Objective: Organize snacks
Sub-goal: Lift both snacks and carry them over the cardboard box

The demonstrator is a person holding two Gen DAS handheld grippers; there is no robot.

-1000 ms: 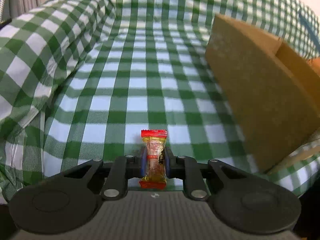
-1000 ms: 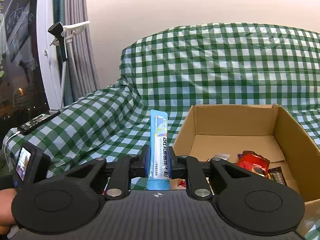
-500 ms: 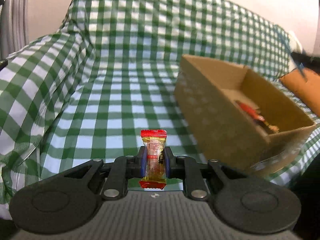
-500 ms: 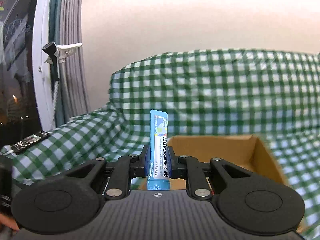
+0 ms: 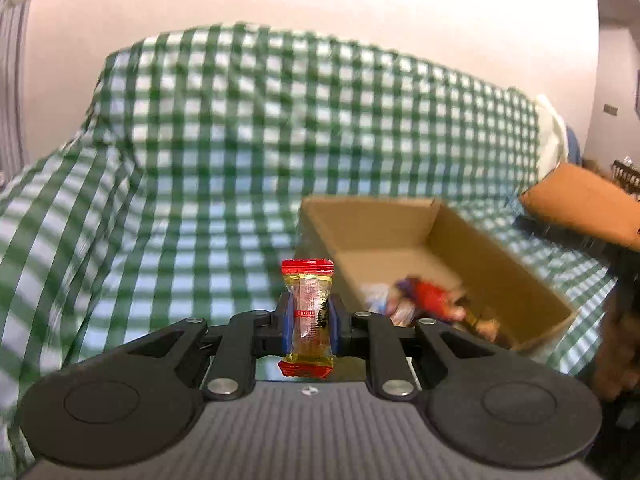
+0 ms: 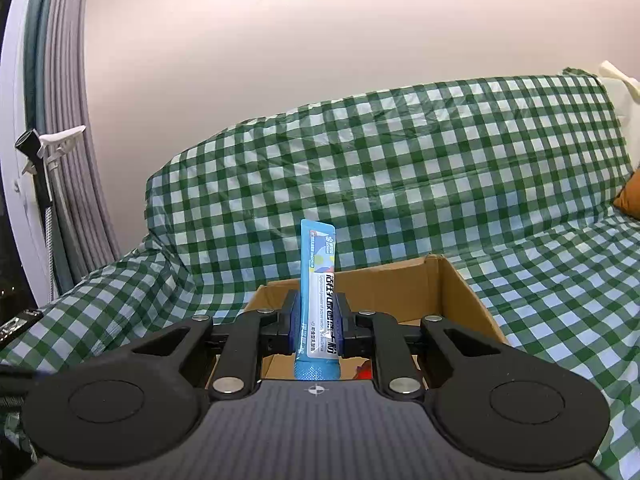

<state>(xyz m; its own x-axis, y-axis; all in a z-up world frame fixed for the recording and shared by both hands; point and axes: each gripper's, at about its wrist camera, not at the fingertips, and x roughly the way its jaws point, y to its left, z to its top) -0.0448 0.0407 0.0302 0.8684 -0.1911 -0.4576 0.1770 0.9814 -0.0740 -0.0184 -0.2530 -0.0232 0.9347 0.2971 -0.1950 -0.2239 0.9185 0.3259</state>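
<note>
My left gripper [image 5: 308, 322] is shut on a small red-and-yellow candy packet [image 5: 307, 312], held upright just left of the open cardboard box [image 5: 472, 240]. Several snacks [image 5: 428, 300] lie blurred in the box. My right gripper [image 6: 318, 326] is shut on a blue stick sachet [image 6: 319, 292], held upright above the near part of the same box [image 6: 452, 292]. A red snack [image 6: 366, 370] peeks out below the right fingers.
The box sits on a sofa covered with a green-and-white checked cloth [image 5: 200, 160] [image 6: 440, 168]. An orange cushion [image 5: 584, 204] [image 6: 630, 200] lies at the right. Grey curtains [image 6: 68, 120] and a window frame stand at the left.
Both grippers have risen and tilted up, keeping their packets. The left view swung from the box's outer wall to its open inside; the right gripper moved over the box's near edge.
</note>
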